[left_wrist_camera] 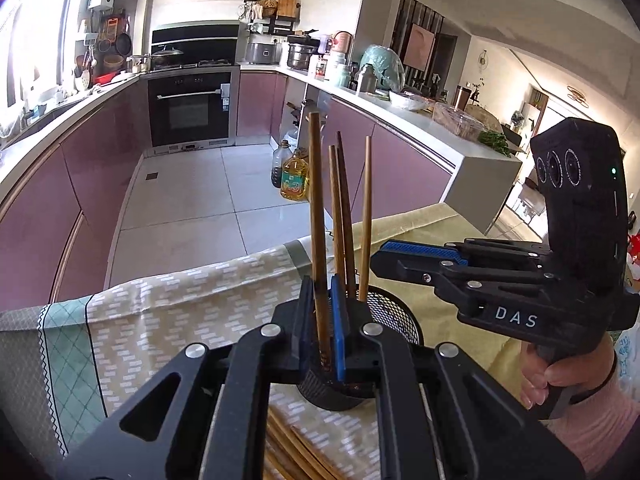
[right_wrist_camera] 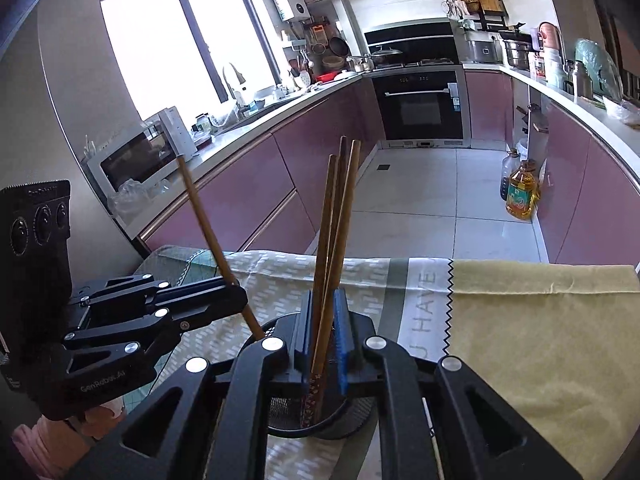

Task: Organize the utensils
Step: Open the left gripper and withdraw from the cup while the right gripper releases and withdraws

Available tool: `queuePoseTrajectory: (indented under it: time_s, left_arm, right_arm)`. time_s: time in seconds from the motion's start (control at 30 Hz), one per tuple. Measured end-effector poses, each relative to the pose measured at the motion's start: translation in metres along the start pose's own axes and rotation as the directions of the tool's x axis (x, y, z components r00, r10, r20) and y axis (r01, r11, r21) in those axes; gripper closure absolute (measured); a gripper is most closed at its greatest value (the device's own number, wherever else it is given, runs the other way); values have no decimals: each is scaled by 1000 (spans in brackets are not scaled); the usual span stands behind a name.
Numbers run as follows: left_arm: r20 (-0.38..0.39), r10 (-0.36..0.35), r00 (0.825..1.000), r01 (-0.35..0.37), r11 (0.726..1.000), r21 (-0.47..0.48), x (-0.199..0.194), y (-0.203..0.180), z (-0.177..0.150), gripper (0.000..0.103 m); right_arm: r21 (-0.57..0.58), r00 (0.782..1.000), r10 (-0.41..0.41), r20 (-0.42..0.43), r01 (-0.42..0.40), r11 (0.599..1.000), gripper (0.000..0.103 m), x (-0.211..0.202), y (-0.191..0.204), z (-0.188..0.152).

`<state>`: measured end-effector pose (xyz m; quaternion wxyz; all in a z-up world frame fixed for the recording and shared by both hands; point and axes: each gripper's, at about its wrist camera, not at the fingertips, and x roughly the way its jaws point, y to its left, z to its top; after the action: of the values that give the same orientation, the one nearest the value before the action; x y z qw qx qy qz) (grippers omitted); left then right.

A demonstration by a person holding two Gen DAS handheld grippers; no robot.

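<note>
A black mesh utensil holder (left_wrist_camera: 390, 314) stands on the cloth-covered table, with several wooden chopsticks (left_wrist_camera: 365, 216) upright in it. My left gripper (left_wrist_camera: 320, 320) is shut on one chopstick (left_wrist_camera: 316, 200) and holds it upright over the holder's near rim. In the right wrist view the holder (right_wrist_camera: 352, 410) sits under my right gripper (right_wrist_camera: 324, 332), whose jaws stand close around the chopsticks (right_wrist_camera: 332, 248) in it. The left gripper (right_wrist_camera: 236, 298) shows there at the left with its chopstick (right_wrist_camera: 204, 224) tilted. The right gripper (left_wrist_camera: 380, 256) shows at the right in the left wrist view.
More loose chopsticks (left_wrist_camera: 292, 448) lie on the patterned tablecloth (left_wrist_camera: 168, 300) below the left gripper. A yellow cloth (right_wrist_camera: 540, 320) covers the table's right side. Beyond the table edge are the kitchen floor, oil bottles (left_wrist_camera: 294, 176) and pink cabinets.
</note>
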<state>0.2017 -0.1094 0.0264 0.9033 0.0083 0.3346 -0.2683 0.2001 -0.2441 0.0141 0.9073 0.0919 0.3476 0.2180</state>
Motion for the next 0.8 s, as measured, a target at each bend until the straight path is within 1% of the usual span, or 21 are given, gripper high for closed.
queuePoseTrajectory:
  time_s: [0.03,0.2,0.3,0.37,0.43,0.57,0.63,0.7,0.8]
  left_arm:
    - [8,5,1000,-5,1000,-3,-2,1,-2,94]
    - [49,21,999,-19,999,-27,-22,8,-15,90]
    - [79,27,997,-24,999,-38,-36,12,-24,86]
    - [97,35,995,-31,999,-44,-47,14,-31,84]
    - [111,43,993,-38,998,-47,-57,16,-39,80]
    - [124,59,991,-55,998,-40,-74,18,-58,74]
    - [120,64,991,-60,997,-38,-80,19,-69,72]
    - [103,71,992,-67,997,-34,-81,19,-78,70]
    - [58,83,995,-81,996,-37,-77,21,-96,66]
  right_arm:
    - [-2,1000,-5,3,5,1000,86,0,1,-1]
    - [-2,1000,-2,26,2,1000,85,-3,4,-5]
    - [-5,999,8,41,-8,1000,80,-11,7,-10]
    - [-16,998,28,55,-27,1000,78,-19,12,-15]
    - [-36,996,55,70,-52,998,77,-31,19,-21]
    - [-99,989,121,84,-112,989,68,-53,41,-42]
    - [-120,987,142,70,-133,984,68,-58,50,-53]
    - [-135,987,158,34,-152,979,67,-57,57,-67]
    - [-141,990,141,-30,-144,980,66,-44,63,-89]
